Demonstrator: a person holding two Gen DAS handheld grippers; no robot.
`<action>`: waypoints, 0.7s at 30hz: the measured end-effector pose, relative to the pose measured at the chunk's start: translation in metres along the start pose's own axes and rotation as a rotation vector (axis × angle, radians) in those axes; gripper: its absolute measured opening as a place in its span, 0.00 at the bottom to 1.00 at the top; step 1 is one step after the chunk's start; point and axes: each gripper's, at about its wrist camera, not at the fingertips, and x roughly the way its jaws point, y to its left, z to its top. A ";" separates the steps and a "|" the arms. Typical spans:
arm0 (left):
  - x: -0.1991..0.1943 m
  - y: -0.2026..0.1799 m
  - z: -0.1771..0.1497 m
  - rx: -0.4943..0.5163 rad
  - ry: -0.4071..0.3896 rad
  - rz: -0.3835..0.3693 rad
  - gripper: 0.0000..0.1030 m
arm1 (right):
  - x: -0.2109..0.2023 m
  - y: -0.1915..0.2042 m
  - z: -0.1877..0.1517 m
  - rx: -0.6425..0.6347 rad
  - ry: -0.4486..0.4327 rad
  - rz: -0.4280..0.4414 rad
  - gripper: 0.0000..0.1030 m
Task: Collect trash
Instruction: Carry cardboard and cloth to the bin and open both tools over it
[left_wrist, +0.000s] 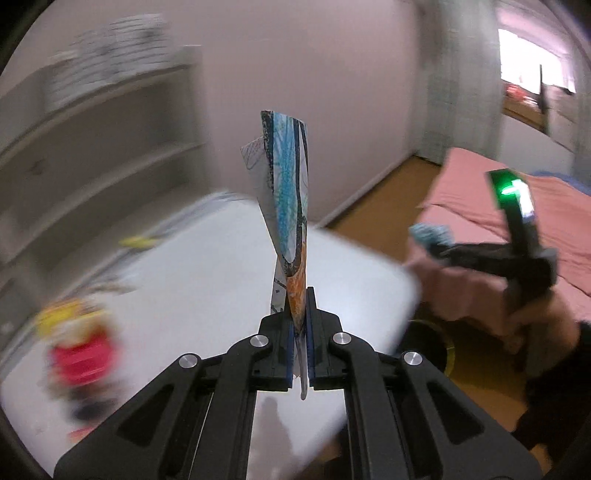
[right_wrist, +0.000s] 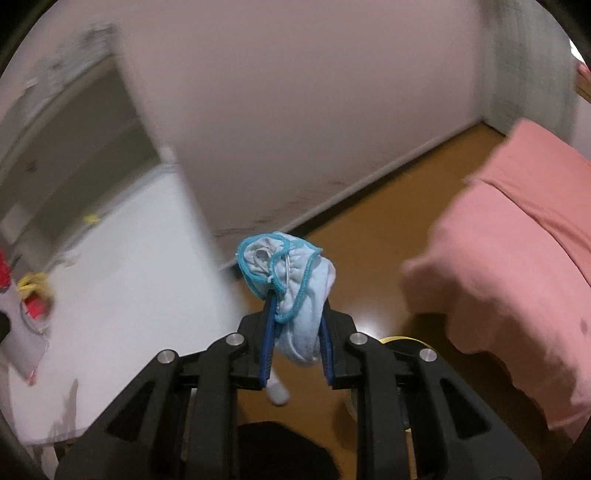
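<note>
Left fingers (left_wrist: 300, 317) clamping folded paper (left_wrist: 286, 192), right fingers (right_wrist: 295, 314) pinching crumpled mask (right_wrist: 291, 280)

Counted: two grippers (left_wrist: 301, 295) (right_wrist: 297, 317), one folded coloured paper (left_wrist: 290, 206), one crumpled face mask (right_wrist: 291, 280), one white table (left_wrist: 207, 280), one pink bed (right_wrist: 517, 258).

The left hand-held gripper (left_wrist: 301, 332) holds a folded paper (left_wrist: 286, 206) upright above the tabletop (left_wrist: 207, 280). Toys (left_wrist: 79, 354) sit on the tabletop's left part, and a shelf unit (left_wrist: 92, 147) stands behind it against the wall. To the right, past the tabletop's edge, the right hand-held gripper (right_wrist: 295, 332) holds a face mask (right_wrist: 291, 280) over the floor (right_wrist: 388, 236). The bed (right_wrist: 517, 266) lies further right, with a round bin (left_wrist: 439, 347) on the floor between tabletop and bed.
</note>
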 end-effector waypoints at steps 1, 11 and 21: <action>0.017 -0.023 0.005 0.012 0.003 -0.035 0.04 | 0.009 -0.019 -0.002 0.022 0.012 -0.030 0.20; 0.141 -0.163 0.002 0.088 0.109 -0.253 0.05 | 0.086 -0.153 -0.044 0.224 0.190 -0.164 0.20; 0.216 -0.202 -0.024 0.059 0.256 -0.339 0.04 | 0.122 -0.202 -0.098 0.315 0.401 -0.158 0.20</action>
